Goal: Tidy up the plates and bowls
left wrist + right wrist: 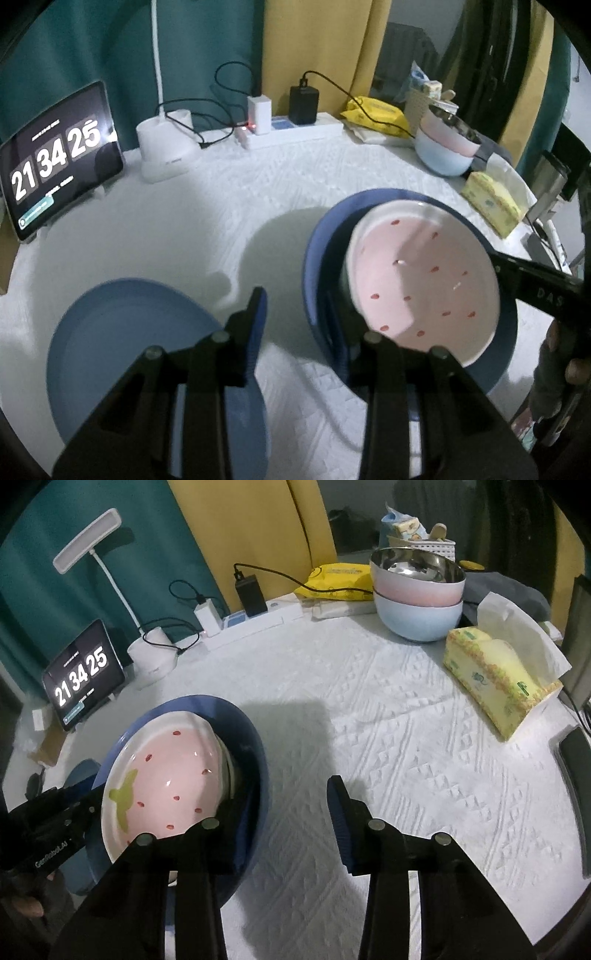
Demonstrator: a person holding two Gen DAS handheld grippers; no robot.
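My left gripper (295,314) points steeply down, its jaws parted with a clear gap between the blue pads. My right gripper (284,812) tilts down the same way, jaws also apart and nothing pressed between them. From the left camera I see my right hand (565,354) wrapped around its black handle, fingertips curled over the edge.

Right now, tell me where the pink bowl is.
The pink bowl sits tilted inside the blue bowl, left in the right wrist view, in front of the clock tablet.
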